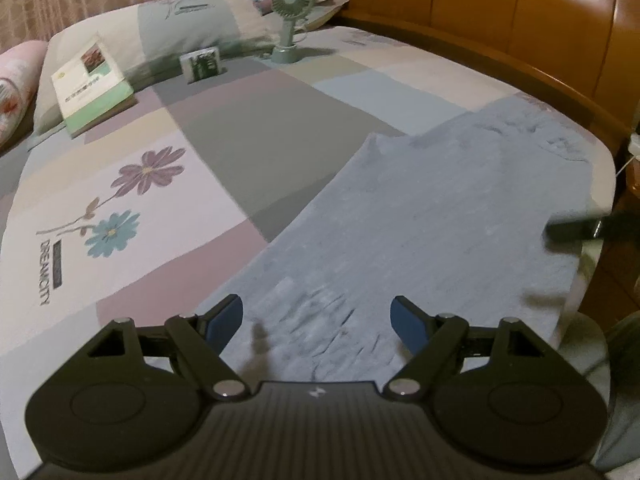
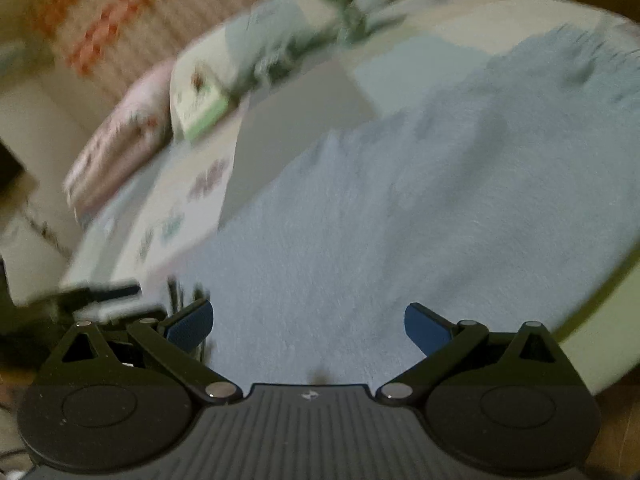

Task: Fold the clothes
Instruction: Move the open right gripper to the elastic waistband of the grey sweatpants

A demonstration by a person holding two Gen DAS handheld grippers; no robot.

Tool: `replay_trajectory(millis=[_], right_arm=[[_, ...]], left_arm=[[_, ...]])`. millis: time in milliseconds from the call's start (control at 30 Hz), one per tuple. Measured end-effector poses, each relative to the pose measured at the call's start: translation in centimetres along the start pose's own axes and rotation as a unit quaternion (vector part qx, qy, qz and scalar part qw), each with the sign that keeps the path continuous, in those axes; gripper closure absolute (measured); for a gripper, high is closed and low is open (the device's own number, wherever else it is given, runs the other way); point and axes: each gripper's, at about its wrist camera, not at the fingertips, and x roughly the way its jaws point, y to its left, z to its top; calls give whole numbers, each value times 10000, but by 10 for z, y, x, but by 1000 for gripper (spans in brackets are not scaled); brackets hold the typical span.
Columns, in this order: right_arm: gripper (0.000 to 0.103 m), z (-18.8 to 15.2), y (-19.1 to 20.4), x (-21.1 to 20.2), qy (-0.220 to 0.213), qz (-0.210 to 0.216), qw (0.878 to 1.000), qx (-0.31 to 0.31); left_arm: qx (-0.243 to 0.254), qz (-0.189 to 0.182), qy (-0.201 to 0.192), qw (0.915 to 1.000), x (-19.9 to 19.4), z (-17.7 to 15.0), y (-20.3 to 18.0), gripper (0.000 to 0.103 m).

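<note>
Both grippers hover low over the near end of the grey-blue garment (image 1: 420, 208) — left gripper (image 1: 318, 318) and right gripper (image 2: 309, 324) level, jaws wide, empty.

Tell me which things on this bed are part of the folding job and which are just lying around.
Part of the job:
- grey-blue garment spread flat on the bed
- left gripper, open above it
- right gripper, open above it

Just lying about:
- book on the pillow
- small green fan
- small packet beside the pillow
- patchwork bedsheet
</note>
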Motion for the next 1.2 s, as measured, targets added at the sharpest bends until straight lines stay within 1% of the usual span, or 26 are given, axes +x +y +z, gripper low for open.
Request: replay_trajectory(millis=[100,167,267,400,467,567,600,700,833,967,1033,1133,1200], right_arm=[[0,17,-27,-29,-432,-74,9982,402],[0,26,-51,-49,-714,-163,9945,749],[0,34,-89,-72,-1101,-464,9852,1228],[0,38,-133,-88,-1384,-666,9738,1680],[0,42,-154,-90,-1417,-621,9696,1894],[0,49,-183,-82,-1295,-543,9627,2314],[0,52,-192,-79,-1195,-533,9604,2458],[0,61,-208,-66,-891,-397,9581,2692],[0,70,-211,-61,-778,-285,9599,2678],[0,75,-220,-56,-916,-104,9577,2725],[0,77,-226,-55,-1082,31,9551,2760],[0,75,-240,-53,-1393,293,9422,3035],[0,70,-240,-54,-1485,359,9377,3122]], left_arm=[[70,-33,13,10000,5,8,-8,22],[126,-47,18,9999,8,13,-13,22],[218,-80,53,9997,15,21,-23,22],[382,-65,126,9992,25,31,-37,22],[449,-67,168,9988,30,37,-44,22],[522,-76,215,9984,37,44,-56,22],[540,-88,229,9982,39,47,-60,22],[583,-137,261,9979,45,52,-70,22],[635,-137,320,9974,53,57,-79,22],[669,-186,371,9969,60,59,-84,22],[698,-211,391,9966,62,59,-85,22],[692,-235,393,9966,62,58,-86,22],[676,-245,386,9967,61,58,-84,22]])
